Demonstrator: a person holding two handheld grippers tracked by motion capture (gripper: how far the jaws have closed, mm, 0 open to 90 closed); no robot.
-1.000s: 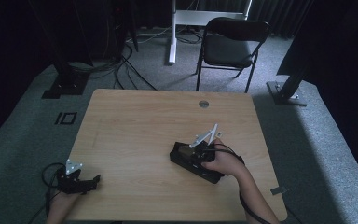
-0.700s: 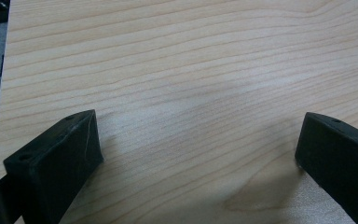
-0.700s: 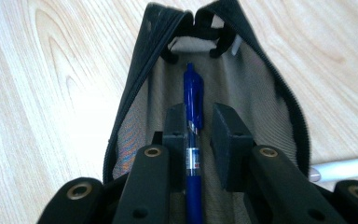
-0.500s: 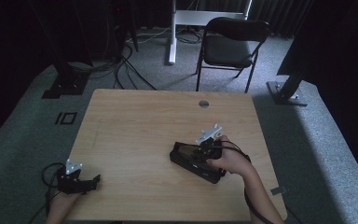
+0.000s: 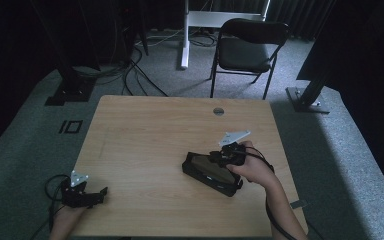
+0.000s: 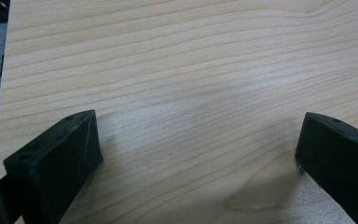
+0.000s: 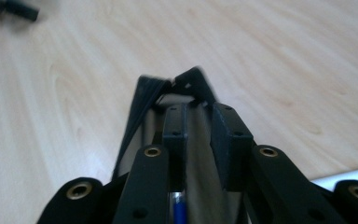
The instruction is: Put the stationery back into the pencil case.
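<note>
A: What is different on the tabletop [image 5: 145,130] compared with a second ago?

B: In the high view the right gripper [image 5: 219,161] now sits a little higher and further toward the right of the frame than it did, and its grey plate is tipped up more. The black case [image 5: 207,172] under it lies right of centre in the lower half of the frame, much where it lay before.

A: Does the gripper have hold of it?

B: It looks so. In the right gripper view the jaws stand narrow, nearly together, with a thin black flap or wall of the case [image 7: 144,100] between them near the middle of the frame. I judge the lift is opening or raising that edge, while the rest of the case lies flat on the wood.

A: And the other hand?

B: The left gripper [image 5: 92,196] rests at the lower left of the high view, well apart from the case. In the left gripper view its jaws stand wide over bare wood, with nothing between them.
</note>
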